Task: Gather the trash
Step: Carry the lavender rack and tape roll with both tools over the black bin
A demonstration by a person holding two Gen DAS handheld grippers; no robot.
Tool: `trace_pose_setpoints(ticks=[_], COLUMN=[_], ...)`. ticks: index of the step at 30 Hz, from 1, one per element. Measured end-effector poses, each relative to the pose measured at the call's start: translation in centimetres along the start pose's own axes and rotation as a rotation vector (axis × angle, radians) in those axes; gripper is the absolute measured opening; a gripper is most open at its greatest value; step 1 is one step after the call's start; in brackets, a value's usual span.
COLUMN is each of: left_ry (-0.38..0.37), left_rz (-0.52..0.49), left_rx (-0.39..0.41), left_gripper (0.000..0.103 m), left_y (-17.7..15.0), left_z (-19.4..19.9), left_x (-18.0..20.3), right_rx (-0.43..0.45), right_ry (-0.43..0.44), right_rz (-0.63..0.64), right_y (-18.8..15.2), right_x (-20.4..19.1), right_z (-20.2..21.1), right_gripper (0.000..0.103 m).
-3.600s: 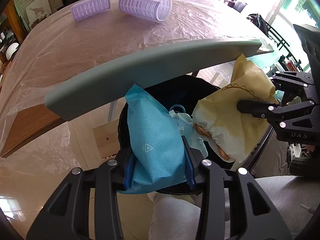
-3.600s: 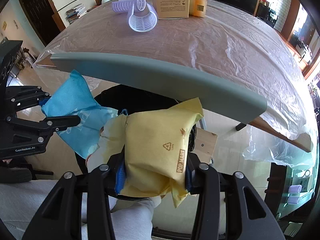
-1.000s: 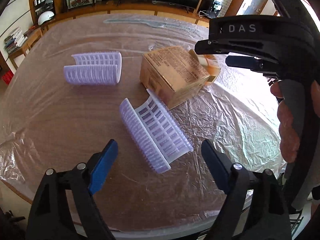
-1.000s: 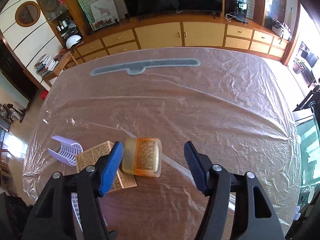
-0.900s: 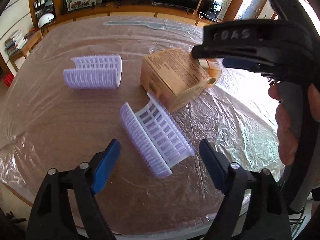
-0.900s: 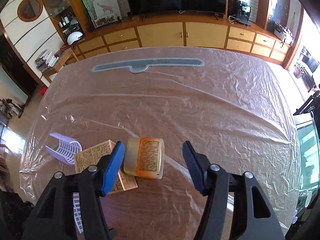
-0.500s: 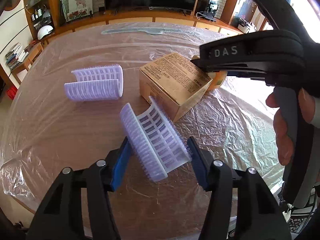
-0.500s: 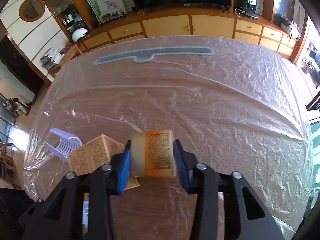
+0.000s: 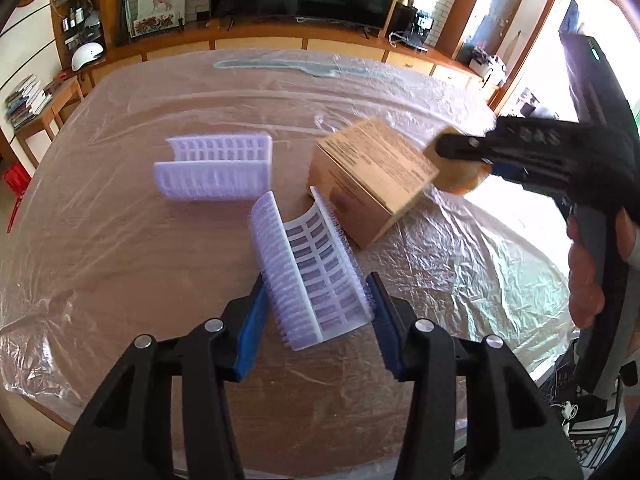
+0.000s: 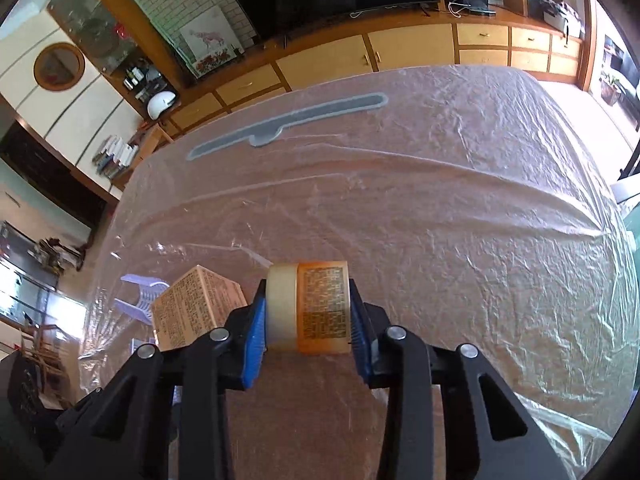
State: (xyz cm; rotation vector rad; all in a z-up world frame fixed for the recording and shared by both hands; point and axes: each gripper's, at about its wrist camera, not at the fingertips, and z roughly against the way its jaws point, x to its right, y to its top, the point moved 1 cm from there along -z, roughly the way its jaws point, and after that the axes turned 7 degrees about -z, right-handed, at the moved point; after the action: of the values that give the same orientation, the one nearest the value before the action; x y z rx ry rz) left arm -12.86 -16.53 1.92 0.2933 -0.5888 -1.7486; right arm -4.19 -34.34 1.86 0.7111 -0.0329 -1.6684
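Four bits of trash sit on a big wooden table (image 9: 120,248) covered with crinkly clear plastic sheet (image 10: 480,240). There are two purple plastic trays with little slots, one brown cardboard box (image 9: 372,180) and one small orange jar (image 10: 316,308) with a pale lid. The left gripper (image 9: 316,312) has just been closing, and its two blue pads now squeeze the near purple tray (image 9: 308,272), which lies on the table with its far end touching the box. The second purple tray (image 9: 216,168) lies apart, to the left of the box. The right gripper (image 10: 308,328) has closed tight on the jar, one blue pad on the lid end and one on the bottom end, so the jar lies on its side just beside the box. One hand (image 9: 588,264) holds the right gripper's handle. One long grey strip (image 10: 288,124) lies under the plastic at the far side of the table.
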Motion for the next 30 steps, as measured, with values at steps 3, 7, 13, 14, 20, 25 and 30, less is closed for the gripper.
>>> trace_pose_setpoints(ticks=[3, 7, 13, 14, 20, 25, 30], left_ry=[-0.02, -0.068, -0.104, -0.105, -0.115, -0.124, -0.135], left_rz=[0.004, 0.019, 0.007, 0.002, -0.011, -0.025, -0.037], left_rx=[0.016, 0.036, 0.052, 0.056, 0.07, 0.076, 0.082], left_gripper=[0.049, 0.049, 0.049, 0.049, 0.049, 0.049, 0.049], left_y=[0.0, 0.1, 0.0, -0.1, -0.4, -0.8, -1.3], left_z=[0.6, 1.5, 2.5, 2.8, 4.0, 4.9, 5.8], left_x=[-0.6, -1.2, -1.4, -1.4, -1.7, -1.8, -2.0], right_rx=[-0.001, -0.002, 0.003, 0.003, 0.004, 0.0, -0.004], right_ry=[0.041, 0.076, 0.106, 0.11, 0.144, 0.166, 0.193], right_rz=[-0.023, -0.043, -0.045, -0.044, -0.055, -0.065, -0.064], right_y=[-0.5, -1.6, -3.8, -4.2, -6.7, -7.9, -9.0], right_x=[0.4, 0.9, 0.4, 0.4, 0.1, -0.3, -0.9], right_z=[0.9, 2.1, 4.1, 4.3, 5.8, 6.5, 7.3], right_gripper=[0.035, 0.035, 0.035, 0.035, 0.035, 0.035, 0.035])
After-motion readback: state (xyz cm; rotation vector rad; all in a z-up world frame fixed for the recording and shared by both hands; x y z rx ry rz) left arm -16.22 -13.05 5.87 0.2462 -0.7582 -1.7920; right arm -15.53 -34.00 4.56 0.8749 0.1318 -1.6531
